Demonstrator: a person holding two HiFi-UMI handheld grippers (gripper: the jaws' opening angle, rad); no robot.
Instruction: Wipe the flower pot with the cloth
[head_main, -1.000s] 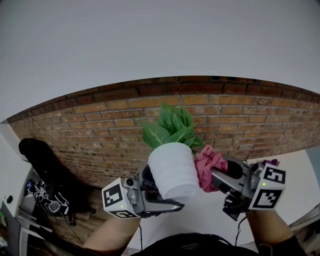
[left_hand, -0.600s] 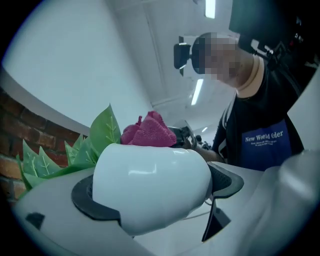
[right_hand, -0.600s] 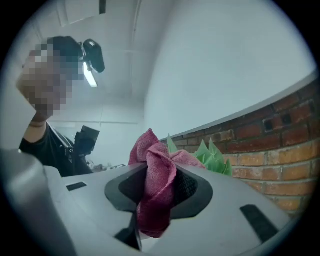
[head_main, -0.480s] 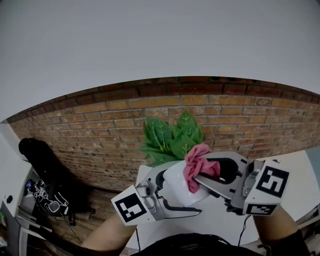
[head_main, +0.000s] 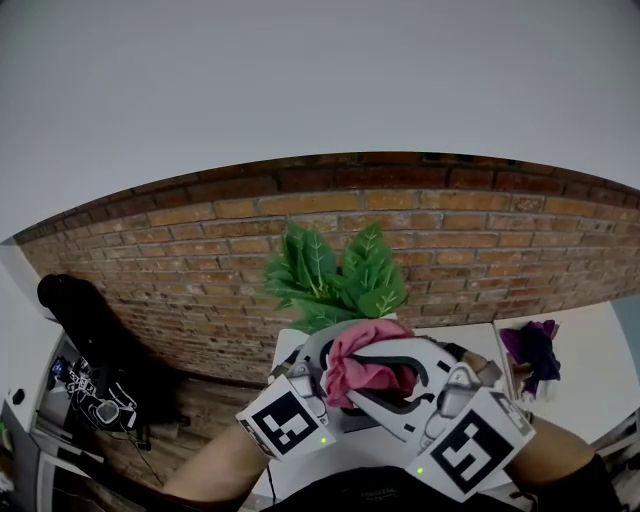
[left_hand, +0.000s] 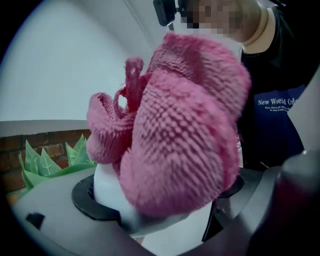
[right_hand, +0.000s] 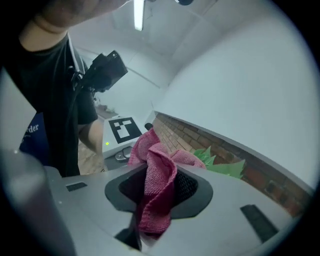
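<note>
1. Two things have shifted over the last second. The flower pot (left_hand: 107, 192) has tipped so its green leaves (head_main: 340, 275) point away from us toward the brick wall (head_main: 200, 250). Both tools have also dropped lower and closer to our body in the head view.
2. We see the left gripper (head_main: 318, 372) clamped around the white pot body. Its own view shows the pot wedged between the two dark pads, held in the air before our chest, off the white table (head_main: 590, 325).
3. The right gripper (right_hand: 157, 195) is pinched tight on the pink cloth (head_main: 362, 352), with a fold bunched between the jaws in its own view.
4. A second ago the cloth sat against the pot's right flank. Now it lies over the side facing us, and in the left gripper view it fills most of the frame, pressed on the white surface.
5. We judge that the wipe is under way and has travelled round from one side to another. We cannot tell how much of the far side or the base has been covered.
6. Next we would likely turn the pot further and drag the cloth on, minding that the smooth, tilted pot does not slip between the pads.
</note>
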